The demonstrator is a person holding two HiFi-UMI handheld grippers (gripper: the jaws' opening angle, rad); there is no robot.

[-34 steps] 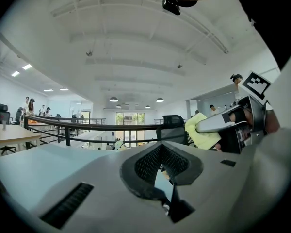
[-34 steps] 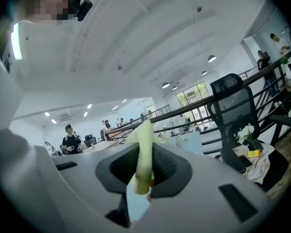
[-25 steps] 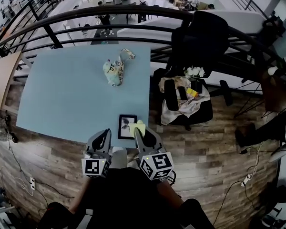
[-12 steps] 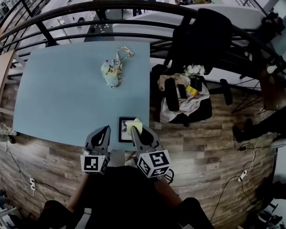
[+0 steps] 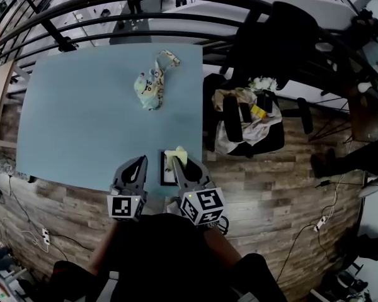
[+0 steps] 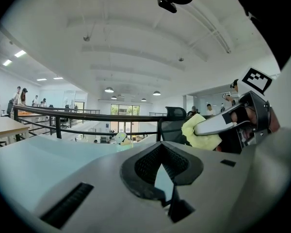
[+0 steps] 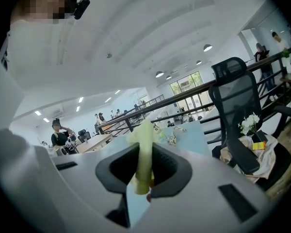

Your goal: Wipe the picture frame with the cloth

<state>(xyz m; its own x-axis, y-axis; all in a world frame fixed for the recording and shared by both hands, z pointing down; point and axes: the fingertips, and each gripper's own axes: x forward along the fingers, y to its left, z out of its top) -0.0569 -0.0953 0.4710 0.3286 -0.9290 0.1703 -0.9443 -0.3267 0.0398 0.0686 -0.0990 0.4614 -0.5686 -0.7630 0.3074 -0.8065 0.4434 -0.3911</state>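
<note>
A small black picture frame (image 5: 164,170) lies flat near the front edge of the light blue table (image 5: 82,118). My right gripper (image 5: 174,164) hovers over it, shut on a yellow cloth (image 5: 176,155) that covers the frame's far right part. In the right gripper view the cloth (image 7: 144,149) stands pinched between the jaws of the right gripper (image 7: 143,188). My left gripper (image 5: 134,167) is just left of the frame, shut and empty. The left gripper view shows the left gripper (image 6: 166,199) with its jaw tips together, and the cloth (image 6: 200,132) off to the right.
A crumpled patterned cloth (image 5: 152,80) lies further back on the table. Right of the table stands a black office chair (image 5: 239,128) piled with clothes, with white flowers (image 5: 262,84) behind it. A black railing (image 5: 145,33) runs along the table's far side. The floor is wooden.
The right gripper has shifted the yellow cloth slightly up and to the left over the frame. The left gripper has stayed beside the frame.
</note>
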